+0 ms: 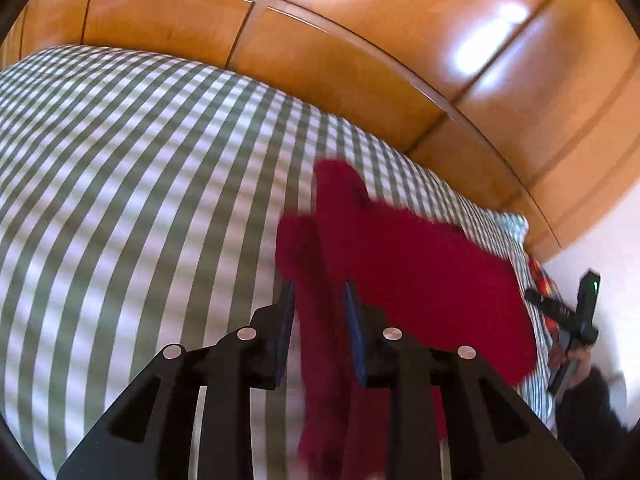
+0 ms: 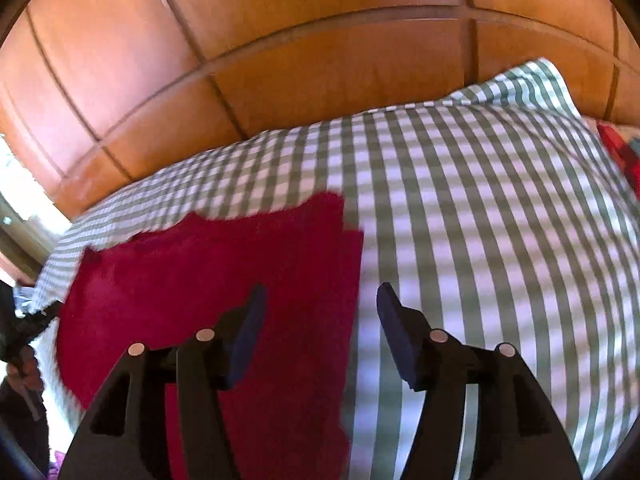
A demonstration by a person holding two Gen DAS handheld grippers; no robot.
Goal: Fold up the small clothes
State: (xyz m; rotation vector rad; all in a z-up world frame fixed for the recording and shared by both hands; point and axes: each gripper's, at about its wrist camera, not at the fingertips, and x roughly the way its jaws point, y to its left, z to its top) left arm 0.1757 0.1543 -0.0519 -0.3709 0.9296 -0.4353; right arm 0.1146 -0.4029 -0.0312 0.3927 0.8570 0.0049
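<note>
Left fingers (image 1: 320,304), slightly parted, straddle a hanging fold of the red cloth (image 1: 400,264); right fingers (image 2: 320,308) are spread over its right edge on the bed (image 2: 500,220).

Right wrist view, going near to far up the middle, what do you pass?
Right gripper, jaws apart with nothing pressed between them → red garment → checked bedcover → wooden wardrobe doors.

Green-checked bed (image 2: 480,208), red garment (image 2: 224,280) spread flat on it
</note>
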